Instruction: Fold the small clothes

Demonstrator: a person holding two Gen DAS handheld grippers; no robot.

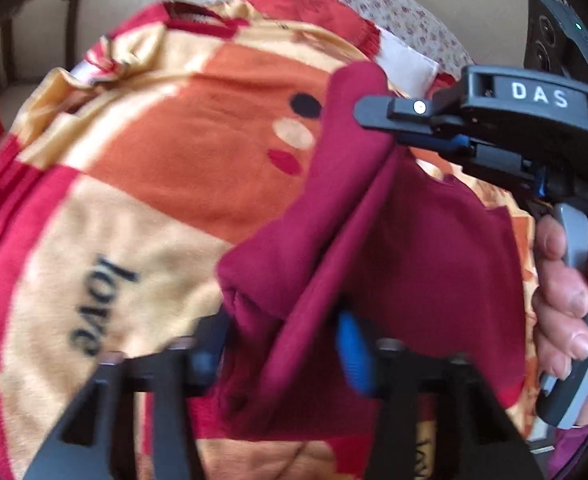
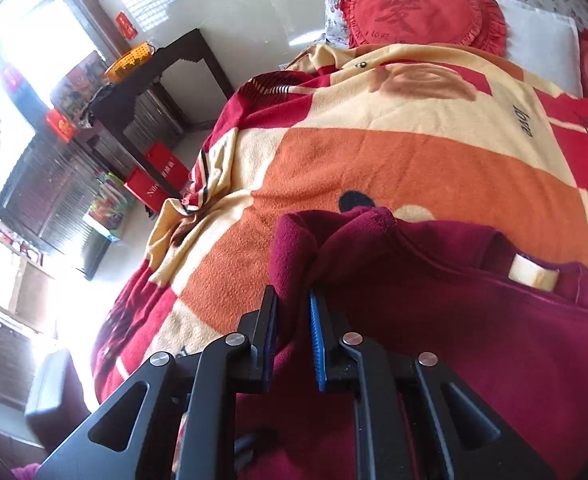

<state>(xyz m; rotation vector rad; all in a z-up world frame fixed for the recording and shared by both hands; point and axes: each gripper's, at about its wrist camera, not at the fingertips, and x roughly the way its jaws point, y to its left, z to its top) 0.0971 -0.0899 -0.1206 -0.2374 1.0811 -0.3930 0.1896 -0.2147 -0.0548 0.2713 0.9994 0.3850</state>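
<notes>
Both tools, left (image 1: pixel 282 344) and right (image 2: pixel 294 320), clamped on maroon garment (image 2: pixel 474 340); fold ridge running between them.

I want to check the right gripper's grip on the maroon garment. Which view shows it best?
The right wrist view: the maroon garment is bunched between the right gripper fingers, seen close up. The left wrist view shows that gripper from the side, its tip at a raised fold, with motion blur.
</notes>
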